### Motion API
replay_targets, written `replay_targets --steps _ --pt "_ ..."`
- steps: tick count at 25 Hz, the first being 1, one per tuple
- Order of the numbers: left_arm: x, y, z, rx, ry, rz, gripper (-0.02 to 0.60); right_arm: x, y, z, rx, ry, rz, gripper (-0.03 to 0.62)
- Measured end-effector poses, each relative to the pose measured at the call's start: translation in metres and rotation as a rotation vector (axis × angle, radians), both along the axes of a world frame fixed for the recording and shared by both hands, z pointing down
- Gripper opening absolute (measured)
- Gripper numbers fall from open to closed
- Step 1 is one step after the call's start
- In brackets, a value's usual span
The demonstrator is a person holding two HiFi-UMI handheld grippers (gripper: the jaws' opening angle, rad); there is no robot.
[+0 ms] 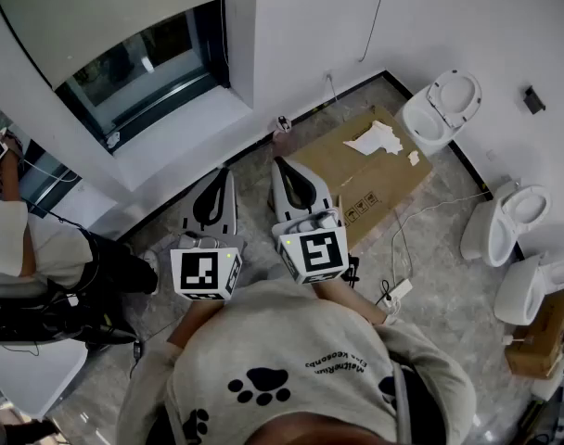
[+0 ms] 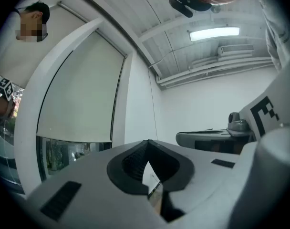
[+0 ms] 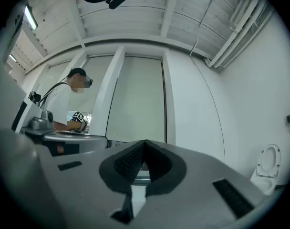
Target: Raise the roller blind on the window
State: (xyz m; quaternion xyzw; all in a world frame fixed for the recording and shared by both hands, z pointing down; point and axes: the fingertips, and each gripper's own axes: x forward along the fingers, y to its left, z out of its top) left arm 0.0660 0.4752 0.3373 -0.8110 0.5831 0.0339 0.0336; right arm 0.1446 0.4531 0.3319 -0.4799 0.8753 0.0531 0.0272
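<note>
The head view alone looks down on the floor (image 1: 440, 286) of pale stone tiles: a flattened cardboard box (image 1: 365, 179) lies by the wall, three white toilets (image 1: 442, 109) stand along the right wall, and a power strip (image 1: 399, 290) with its cord lies near the person's right side. It also shows the left tongs (image 1: 223, 179) and right tongs (image 1: 282, 170) side by side, pointing toward the window (image 1: 143, 68), well apart from it. The left gripper view adds the ceiling with a lit strip lamp (image 2: 214, 32). The right gripper view shows a second person (image 3: 64, 104) standing at the neighbouring window with another marker cube. Both gripper views show their tongs (image 2: 147, 144) (image 3: 144, 144) clenched, with nothing between the jaws. The roller blind (image 1: 106, 7) hangs down over most of the window, leaving a band of bare glass above the white sill (image 1: 175, 123). The walls are plain white.
</note>
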Motion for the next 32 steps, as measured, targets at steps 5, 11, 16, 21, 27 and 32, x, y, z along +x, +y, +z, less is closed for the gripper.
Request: replay_targets --steps 5,11,16,21,27,32 --pt "0.001 -0.004 0.002 0.006 0.0 0.004 0.008 -0.003 -0.004 -0.003 0.02 0.01 0.008 0.005" --pt "-0.007 -0.026 0.003 0.003 -0.008 0.0 0.008 -0.009 -0.027 -0.005 0.025 -0.027 0.005 0.006" --pt "-0.01 -0.059 0.007 -0.007 -0.007 0.001 0.008 -0.011 -0.058 0.0 0.027 -0.029 0.004 0.006" --pt "-0.015 -0.112 0.003 -0.007 -0.002 -0.005 0.008 -0.021 -0.113 -0.004 0.029 -0.015 -0.027 0.006" --pt "-0.024 -0.18 -0.003 -0.006 0.012 -0.022 0.008 -0.035 -0.185 -0.007 0.021 0.007 -0.061 0.006" --pt "-0.034 -0.238 -0.006 -0.006 0.014 -0.048 0.008 -0.043 -0.248 -0.011 0.013 0.011 -0.076 0.006"
